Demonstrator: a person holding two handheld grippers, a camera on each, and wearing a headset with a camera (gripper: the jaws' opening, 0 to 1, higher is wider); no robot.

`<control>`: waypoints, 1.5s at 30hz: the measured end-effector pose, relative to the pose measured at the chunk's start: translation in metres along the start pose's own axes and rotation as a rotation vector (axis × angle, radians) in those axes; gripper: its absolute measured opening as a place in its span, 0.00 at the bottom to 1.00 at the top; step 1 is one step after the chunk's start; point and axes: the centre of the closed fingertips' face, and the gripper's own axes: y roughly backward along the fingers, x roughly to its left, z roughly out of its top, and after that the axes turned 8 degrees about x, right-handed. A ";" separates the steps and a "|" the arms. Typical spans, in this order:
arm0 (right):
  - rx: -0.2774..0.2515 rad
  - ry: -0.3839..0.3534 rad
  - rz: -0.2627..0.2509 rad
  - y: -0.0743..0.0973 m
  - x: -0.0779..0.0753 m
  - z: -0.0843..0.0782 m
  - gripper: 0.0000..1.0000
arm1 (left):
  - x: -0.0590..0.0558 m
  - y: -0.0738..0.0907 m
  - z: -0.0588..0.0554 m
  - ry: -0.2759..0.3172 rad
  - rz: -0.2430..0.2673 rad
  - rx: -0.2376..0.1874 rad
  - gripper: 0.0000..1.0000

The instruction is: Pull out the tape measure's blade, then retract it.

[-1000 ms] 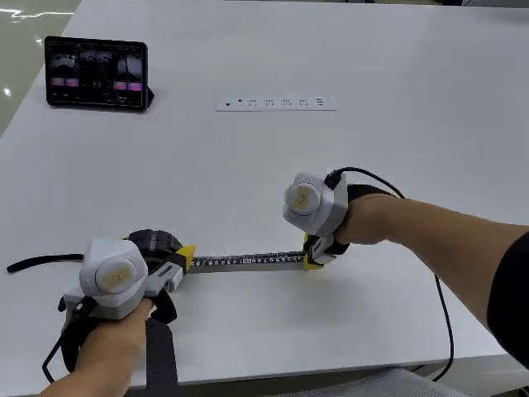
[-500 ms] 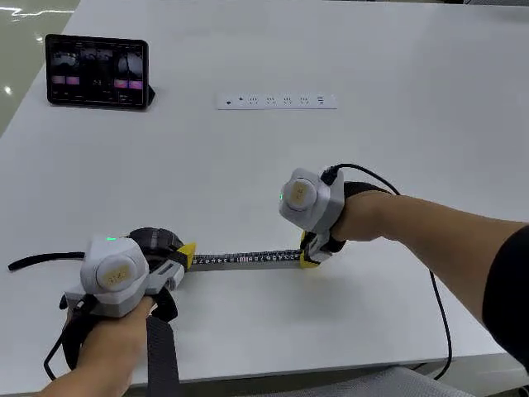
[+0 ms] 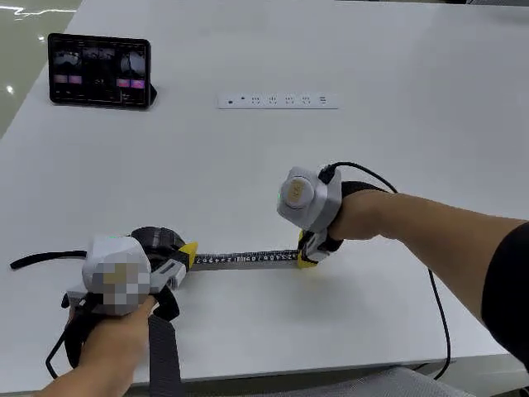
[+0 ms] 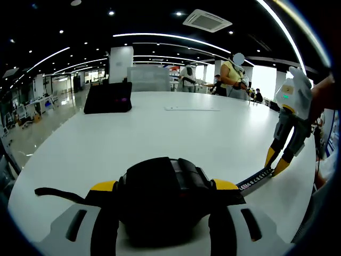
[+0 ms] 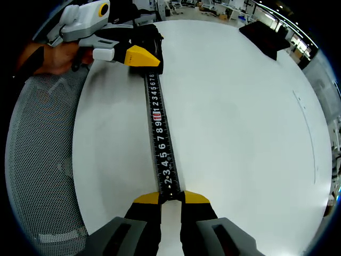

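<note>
The right gripper [image 5: 171, 198] pinched the tip of the blade [image 5: 160, 138], which ran flat and numbered across the white table [image 3: 397, 99] to the black tape measure [image 3: 155, 241], itself clamped between the left gripper [image 4: 165, 185] jaws near the table's front edge.

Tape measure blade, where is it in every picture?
Head view: the blade lies flat on the table, a little below the middle.
Left gripper view: the blade is at the lower right.
Right gripper view: the blade runs straight up the middle.
Shared landmark: the black tape measure case.
</note>
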 end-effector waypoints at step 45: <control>0.010 -0.011 0.008 -0.002 0.003 0.015 0.09 | 0.001 -0.002 0.000 0.002 -0.002 0.005 0.65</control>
